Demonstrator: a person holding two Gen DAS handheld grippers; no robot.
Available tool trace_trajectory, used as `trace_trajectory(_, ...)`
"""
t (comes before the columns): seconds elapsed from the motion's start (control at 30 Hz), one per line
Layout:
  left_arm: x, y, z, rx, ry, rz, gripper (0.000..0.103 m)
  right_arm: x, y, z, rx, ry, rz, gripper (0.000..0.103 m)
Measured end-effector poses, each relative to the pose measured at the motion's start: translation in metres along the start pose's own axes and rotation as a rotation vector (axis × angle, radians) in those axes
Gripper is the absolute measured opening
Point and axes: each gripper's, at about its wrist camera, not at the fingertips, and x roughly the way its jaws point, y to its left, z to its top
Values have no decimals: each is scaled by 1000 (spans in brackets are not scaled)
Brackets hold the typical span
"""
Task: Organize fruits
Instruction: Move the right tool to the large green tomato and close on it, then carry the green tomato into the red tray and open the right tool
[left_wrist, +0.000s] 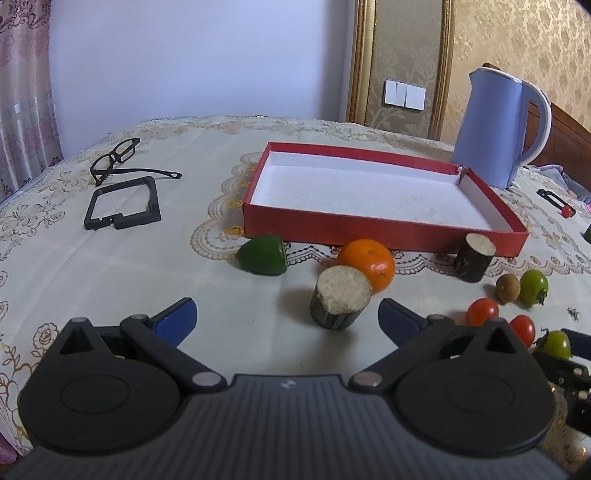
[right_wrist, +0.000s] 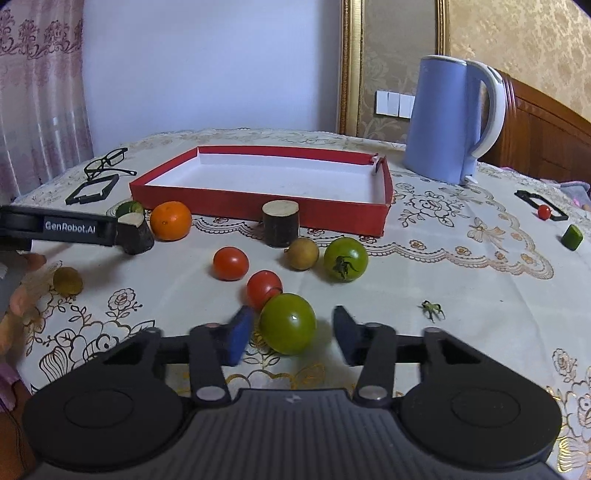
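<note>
An empty red box (left_wrist: 369, 225) (right_wrist: 258, 206) lies on the tablecloth. In front of it lie an orange (left_wrist: 367, 264) (right_wrist: 170, 220), a green fruit piece (left_wrist: 263, 254), two dark cut cylinders (left_wrist: 341, 302) (left_wrist: 473, 257), two red tomatoes (right_wrist: 231, 263) (right_wrist: 264, 288), a brown round fruit (right_wrist: 303, 253) and a green tomato (right_wrist: 345, 259). My left gripper (left_wrist: 286, 317) is open, with the near cylinder just beyond its fingertips. My right gripper (right_wrist: 291, 330) is open around another green tomato (right_wrist: 287, 323), fingers either side, apart from it.
A blue kettle (left_wrist: 498, 129) (right_wrist: 454, 118) stands behind the box at right. Glasses (left_wrist: 118, 158) and a black frame (left_wrist: 123, 203) lie at left. A small green piece (right_wrist: 571, 237), a small red ball (right_wrist: 543, 211) and a loose tomato stem (right_wrist: 432, 309) lie at right.
</note>
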Motion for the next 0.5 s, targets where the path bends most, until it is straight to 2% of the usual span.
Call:
trace_trajectory(0.13,1,3,-1,-8,-3,-2,103,8,-1,0,2,5,22,32)
trace_trajectory(0.33,5,6,3,-5,-15,-12,103,0,-8,0,16,-52,22,32)
trace_trajectory(0.5,11,-1,4,11,-14,-54,103,-3,-25,27,38,-133,-30,32)
